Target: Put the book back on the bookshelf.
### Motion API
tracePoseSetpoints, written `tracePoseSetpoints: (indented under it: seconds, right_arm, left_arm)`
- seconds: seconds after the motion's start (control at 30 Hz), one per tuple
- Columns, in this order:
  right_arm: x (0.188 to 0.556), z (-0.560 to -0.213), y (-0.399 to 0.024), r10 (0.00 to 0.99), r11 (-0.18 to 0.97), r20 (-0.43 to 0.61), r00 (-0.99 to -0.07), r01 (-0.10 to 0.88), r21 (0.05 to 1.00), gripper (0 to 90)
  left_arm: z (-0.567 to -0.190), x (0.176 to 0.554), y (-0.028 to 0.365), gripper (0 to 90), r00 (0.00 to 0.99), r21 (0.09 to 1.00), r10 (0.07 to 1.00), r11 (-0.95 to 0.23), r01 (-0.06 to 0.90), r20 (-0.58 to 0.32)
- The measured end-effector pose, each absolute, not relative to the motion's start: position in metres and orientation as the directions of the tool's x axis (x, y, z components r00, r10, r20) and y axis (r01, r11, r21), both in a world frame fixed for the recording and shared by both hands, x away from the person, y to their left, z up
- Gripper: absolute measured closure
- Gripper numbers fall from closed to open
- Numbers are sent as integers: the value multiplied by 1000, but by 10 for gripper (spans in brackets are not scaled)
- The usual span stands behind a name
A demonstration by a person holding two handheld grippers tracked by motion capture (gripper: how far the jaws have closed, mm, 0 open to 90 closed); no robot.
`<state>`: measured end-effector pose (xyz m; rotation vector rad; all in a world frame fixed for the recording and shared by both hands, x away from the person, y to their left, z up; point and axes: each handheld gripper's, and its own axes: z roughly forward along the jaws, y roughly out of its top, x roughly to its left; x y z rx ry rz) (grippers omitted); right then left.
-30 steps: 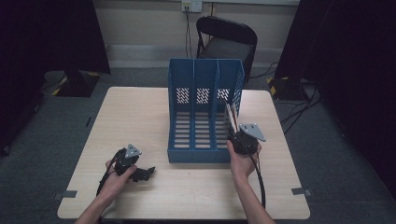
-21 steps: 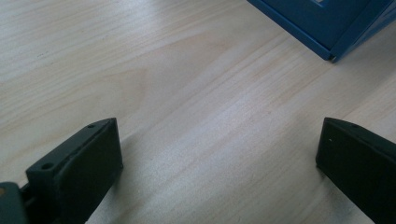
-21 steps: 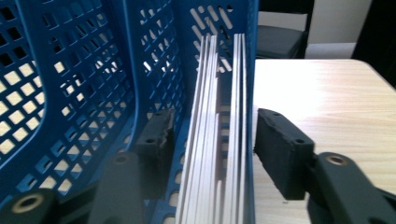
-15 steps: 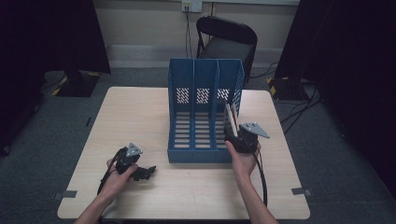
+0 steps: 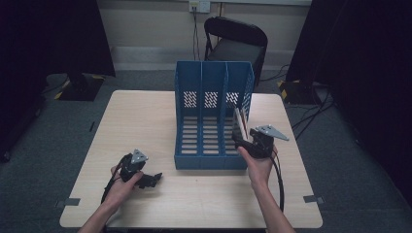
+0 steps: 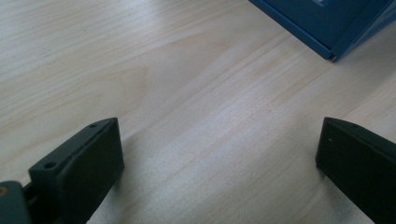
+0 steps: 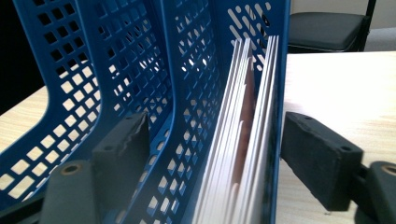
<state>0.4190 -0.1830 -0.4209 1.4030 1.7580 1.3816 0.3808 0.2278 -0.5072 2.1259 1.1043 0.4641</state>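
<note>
Standing near the middle of the pale wooden table (image 5: 145, 121), toward its far edge, a blue plastic three-slot file rack (image 5: 214, 92) with perforated walls has its open front facing the near edge. A stack of white papers (image 7: 243, 140) stands upright in the slot nearest the table's right edge, leaning slightly and rising above the low front lip; from above, the same sheets (image 5: 239, 124) show at the rack's front right corner.

The right gripper (image 5: 245, 141) sits at that corner, held in the person's right hand (image 5: 257, 165). Its jaws have just been opening and now stand apart on either side of the sheets and the rack's outer right wall, released, with neither pad pressing on paper or plastic. In the right gripper view one pad is inside the middle slot's line and the other is outside the blue wall, just clear of it.

The left gripper (image 5: 148, 179) rests low over the table near the near left corner, well apart from the rack, held in the left hand (image 5: 121, 182). Its jaws are spread wide with bare wood between them, and a front corner of the rack shows at the top right of the left gripper view.

A black chair (image 5: 235, 41) stands beyond the far edge.
</note>
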Motion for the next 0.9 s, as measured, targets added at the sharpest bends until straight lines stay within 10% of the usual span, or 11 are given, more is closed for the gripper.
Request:
tracePoseSetpoints:
  seconds: [0.9]
  right_arm:
    - [359, -428, -249, 874, 53, 196, -445, 488, 871, 142]
  left_arm:
    - [-507, 380, 228, 1, 572, 714, 820, -400, 575, -2]
